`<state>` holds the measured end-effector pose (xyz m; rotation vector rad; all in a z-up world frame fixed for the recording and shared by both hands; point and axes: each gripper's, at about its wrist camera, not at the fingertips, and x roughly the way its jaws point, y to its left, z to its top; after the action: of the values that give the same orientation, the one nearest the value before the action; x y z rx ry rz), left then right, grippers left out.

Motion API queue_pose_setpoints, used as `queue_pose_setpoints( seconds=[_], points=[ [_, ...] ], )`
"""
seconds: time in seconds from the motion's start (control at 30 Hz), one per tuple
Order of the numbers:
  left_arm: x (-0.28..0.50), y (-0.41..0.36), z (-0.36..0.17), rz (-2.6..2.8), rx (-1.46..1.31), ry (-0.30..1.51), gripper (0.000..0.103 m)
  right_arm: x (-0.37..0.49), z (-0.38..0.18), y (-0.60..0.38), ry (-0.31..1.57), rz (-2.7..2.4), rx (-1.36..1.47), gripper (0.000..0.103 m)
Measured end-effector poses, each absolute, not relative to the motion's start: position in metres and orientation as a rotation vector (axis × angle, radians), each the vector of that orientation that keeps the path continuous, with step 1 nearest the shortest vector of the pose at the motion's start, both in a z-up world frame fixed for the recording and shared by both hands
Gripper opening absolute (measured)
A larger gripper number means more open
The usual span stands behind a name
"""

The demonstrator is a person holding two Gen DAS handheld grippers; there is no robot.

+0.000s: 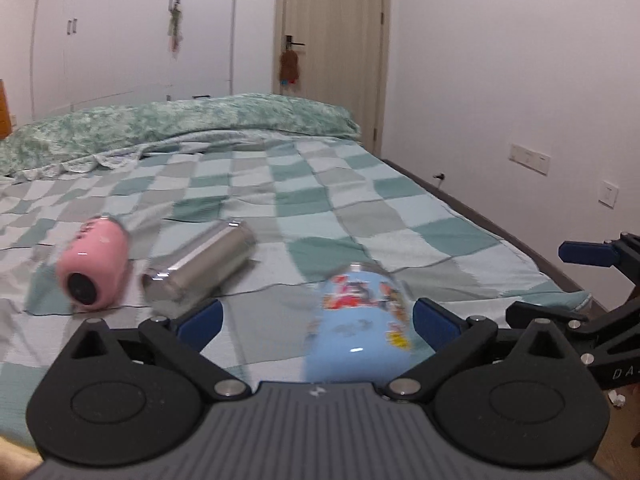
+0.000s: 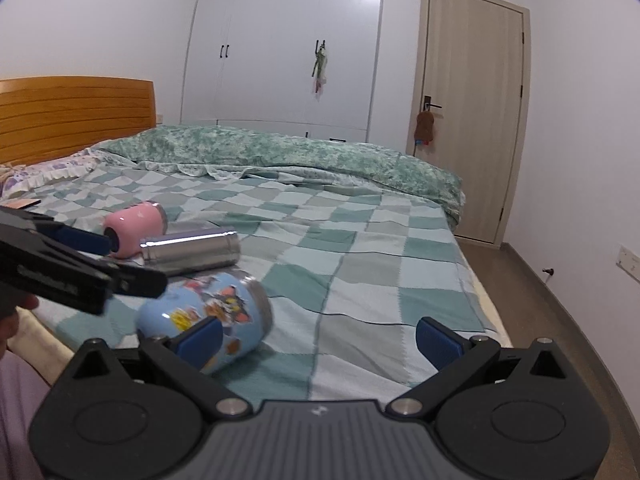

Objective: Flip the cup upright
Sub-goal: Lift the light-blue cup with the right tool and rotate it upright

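Blue cup point(image 1: 360, 328) lies sideways on the bed point(image 1: 360, 208), lower centre, between the left gripper point(image 1: 318, 322) jaws, wide open, apparently untouching. Right gripper point(image 2: 318, 338) jaws also wide, empty. Soft bedding could let it roll off-grasp.

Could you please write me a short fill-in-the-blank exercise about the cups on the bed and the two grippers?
1. All three cups lie on their ____ on the checked blanket.
2. The steel cup lies between the blue cartoon cup and the ____ cup.
3. The left gripper is open around the ____ cup.
4. The right gripper is ____ and holds nothing.

Missing words: sides; pink; blue cartoon; open
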<state>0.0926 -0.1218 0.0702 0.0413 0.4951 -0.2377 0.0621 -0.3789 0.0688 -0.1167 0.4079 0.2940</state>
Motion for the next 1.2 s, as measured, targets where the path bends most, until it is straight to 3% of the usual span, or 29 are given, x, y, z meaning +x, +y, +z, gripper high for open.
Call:
queue_pose_setpoints(
  seconds=[0.57,1.0,1.2],
  points=[
    [0.098,0.001,0.044,-0.237,0.003,0.527,0.103,0.127,0.068,-0.308,0.699,0.286,0.116,0.103],
    [0.135,0.024,0.030,-0.310,0.006,0.521,0.103,0.195,0.043,-0.273,0.904,0.201,0.185,0.100],
    [0.151,0.022,0.019,-0.383,0.007,0.524,0.103,0.214,0.028,-0.275,0.987,0.174,0.225,0.093]
  ],
)
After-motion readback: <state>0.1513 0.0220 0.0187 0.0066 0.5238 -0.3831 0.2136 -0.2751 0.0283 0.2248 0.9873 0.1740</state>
